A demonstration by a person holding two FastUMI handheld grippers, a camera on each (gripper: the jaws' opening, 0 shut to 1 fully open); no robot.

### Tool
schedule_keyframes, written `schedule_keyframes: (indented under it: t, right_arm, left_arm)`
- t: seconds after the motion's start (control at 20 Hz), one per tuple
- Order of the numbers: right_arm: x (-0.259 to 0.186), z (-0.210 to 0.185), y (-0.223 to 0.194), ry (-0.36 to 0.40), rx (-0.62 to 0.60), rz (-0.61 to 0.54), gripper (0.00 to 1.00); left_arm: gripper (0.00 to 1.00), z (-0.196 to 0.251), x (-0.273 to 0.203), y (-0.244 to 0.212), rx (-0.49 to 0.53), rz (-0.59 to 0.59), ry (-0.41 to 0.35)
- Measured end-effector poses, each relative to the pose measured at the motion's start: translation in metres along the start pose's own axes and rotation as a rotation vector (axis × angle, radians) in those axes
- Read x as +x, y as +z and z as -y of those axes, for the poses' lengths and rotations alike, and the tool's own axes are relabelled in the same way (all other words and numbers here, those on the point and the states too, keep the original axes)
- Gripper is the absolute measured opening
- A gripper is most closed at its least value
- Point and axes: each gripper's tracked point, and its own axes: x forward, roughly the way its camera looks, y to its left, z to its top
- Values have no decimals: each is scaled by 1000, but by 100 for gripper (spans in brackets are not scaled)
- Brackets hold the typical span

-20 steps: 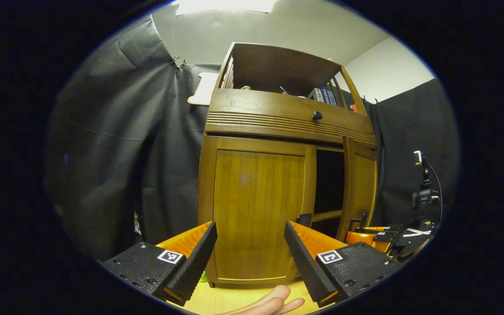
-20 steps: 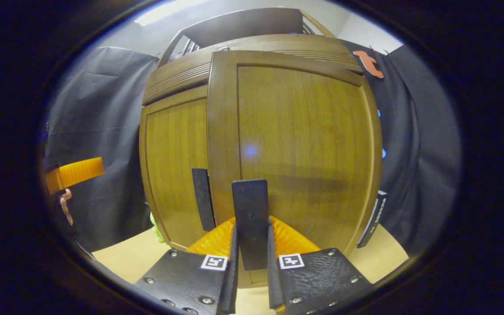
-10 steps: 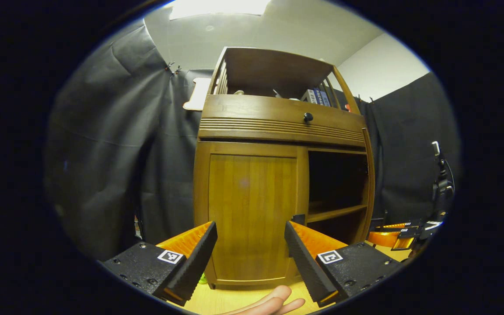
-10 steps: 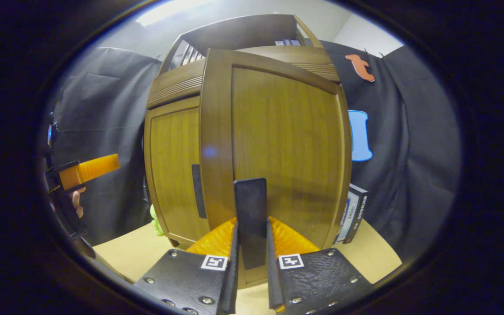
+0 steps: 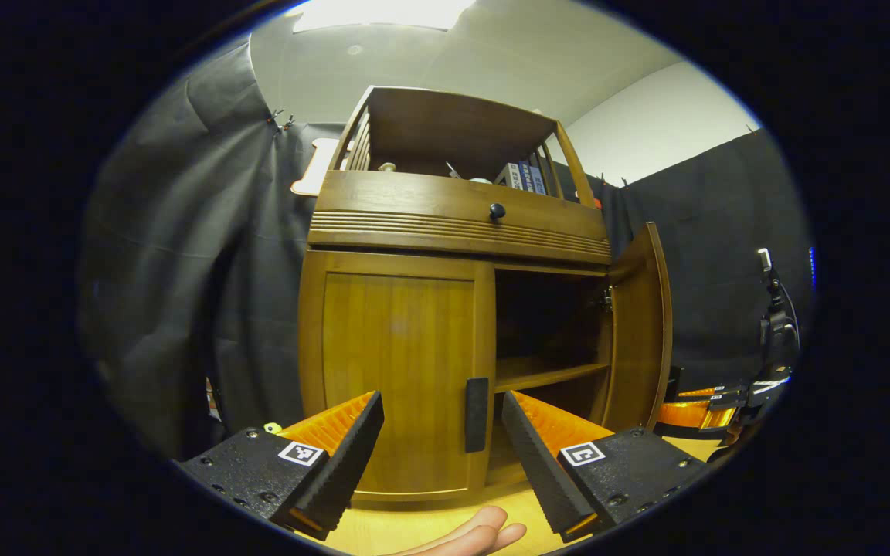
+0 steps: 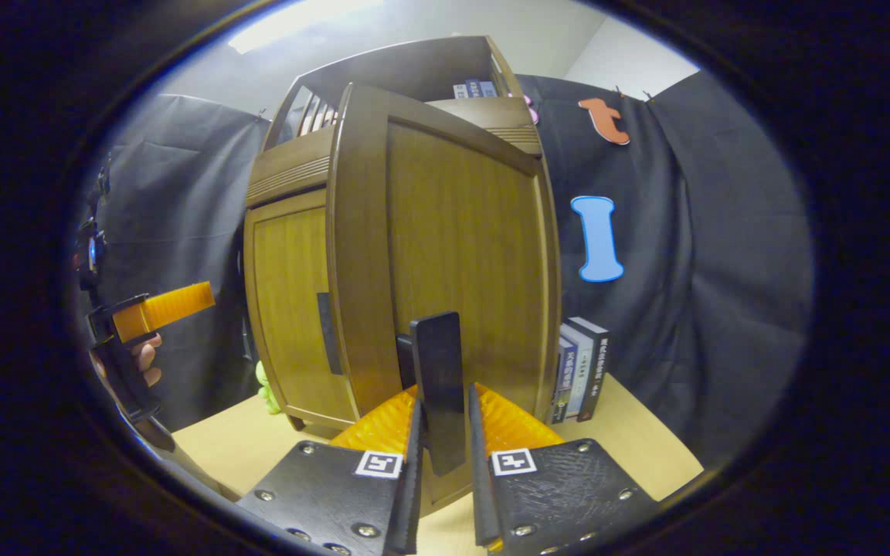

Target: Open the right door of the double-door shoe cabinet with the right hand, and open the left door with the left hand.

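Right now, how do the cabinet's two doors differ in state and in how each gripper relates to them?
The right door is swung wide open, showing a shelf inside; the left door sits closed and flush. The right gripper is shut on the right door's handle; the left gripper is open, apart from the left door's handle, which is untouched. Both doors are the same brown wood with dark upright handles.

Bare tabletop lies open before the shut left door, while books stand just beside the swung-out right door.
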Motion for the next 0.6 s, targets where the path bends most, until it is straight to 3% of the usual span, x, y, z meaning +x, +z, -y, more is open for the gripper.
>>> schedule_keyframes:
  t: [0.2,0.25,0.3,0.6]
  right_arm:
    - [-12,18,2,-58,-11,7,28]
    - [-14,24,2,-78,-4,5,8]
    - [-17,26,2,-88,-9,10,5]
    - [-30,60,4,-162,-37,16,6]
  left_arm:
    - [92,4,3,-6,31,-14,3]
    - [92,5,3,-7,32,-16,2]
    - [92,4,4,-8,33,-18,3]
    - [95,1,5,-6,37,-11,15]
